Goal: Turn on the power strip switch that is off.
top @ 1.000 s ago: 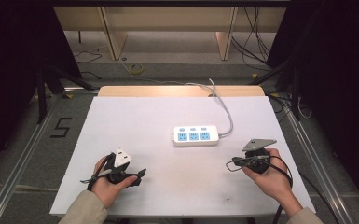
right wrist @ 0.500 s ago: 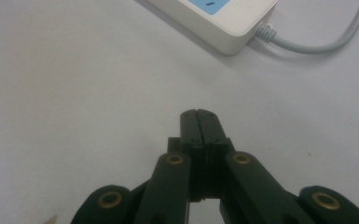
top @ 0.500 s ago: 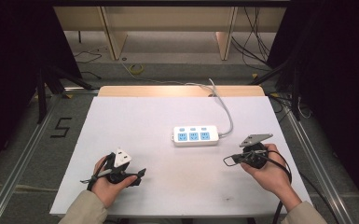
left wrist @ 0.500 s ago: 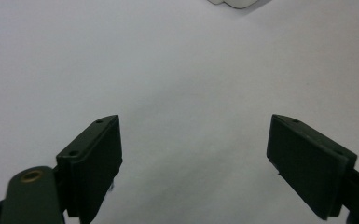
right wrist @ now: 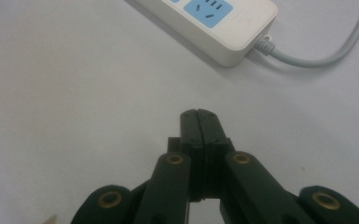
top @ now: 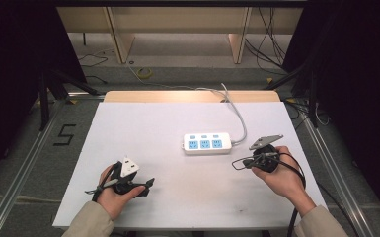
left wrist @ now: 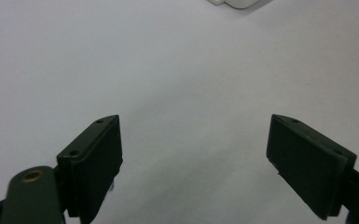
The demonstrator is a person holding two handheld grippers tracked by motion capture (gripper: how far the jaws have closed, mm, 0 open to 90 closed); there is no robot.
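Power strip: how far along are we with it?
Nothing looks done: the power strip lies untouched mid-table, its cable trailing off the far edge. In hand: the right claw, shut and empty, points at its cable end; the left claw waits open. Reaching it remains.

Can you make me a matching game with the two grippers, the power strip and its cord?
Things:
1. left gripper
2. right gripper
3. power strip
4. cord

States:
A. white with three blue sockets
B. jaws wide apart, nothing between them
C. grey, runs off the far edge of the table
D. jaws pressed together, nothing between them

Pairs: 1-B, 2-D, 3-A, 4-C
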